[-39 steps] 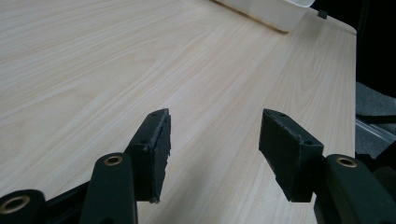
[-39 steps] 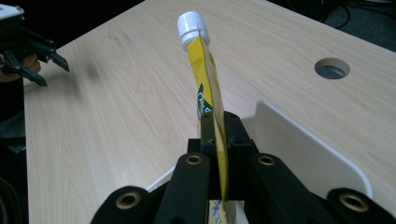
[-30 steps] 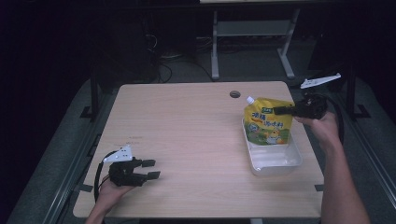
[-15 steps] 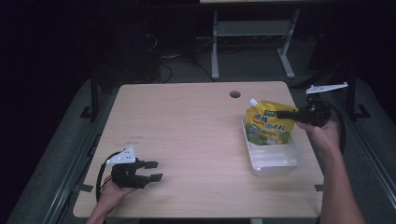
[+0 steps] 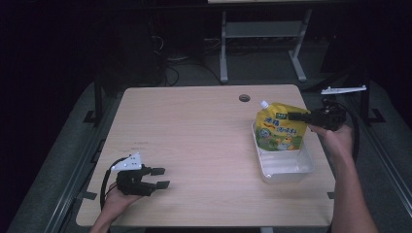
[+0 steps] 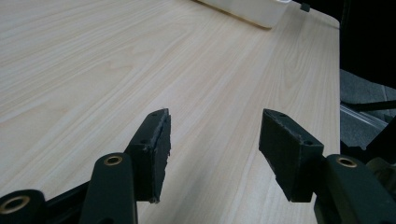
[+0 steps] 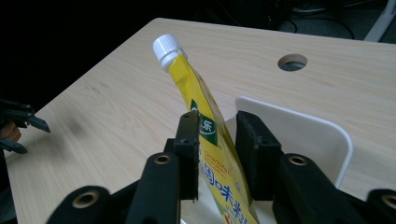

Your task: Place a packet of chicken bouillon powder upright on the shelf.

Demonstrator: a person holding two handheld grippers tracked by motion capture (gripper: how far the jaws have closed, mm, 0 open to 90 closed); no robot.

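A yellow spouted drink pouch (image 5: 279, 128) with a white cap stands upright in a white tray (image 5: 286, 167) at the table's right side. My right gripper (image 5: 291, 116) reaches in level from the right at the pouch's upper part. In the right gripper view the pouch (image 7: 187, 79) is between the jaws of my right gripper (image 7: 217, 121), which have just been opening. A gap shows beside the right pad. My left gripper (image 5: 160, 177) rests near the table's front left corner, open and with nothing in it (image 6: 215, 126).
A round cable hole (image 5: 244, 98) sits in the tabletop behind the tray. The tray's rim (image 7: 303, 121) rises just beyond the right jaws, and its corner (image 6: 252, 9) lies far ahead of the left jaws. Light wood tabletop (image 5: 194, 131) stretches between the hands.
The pouch has sunk a little into the tray. The right gripper's jaws have parted around it. The left hand has stayed put.
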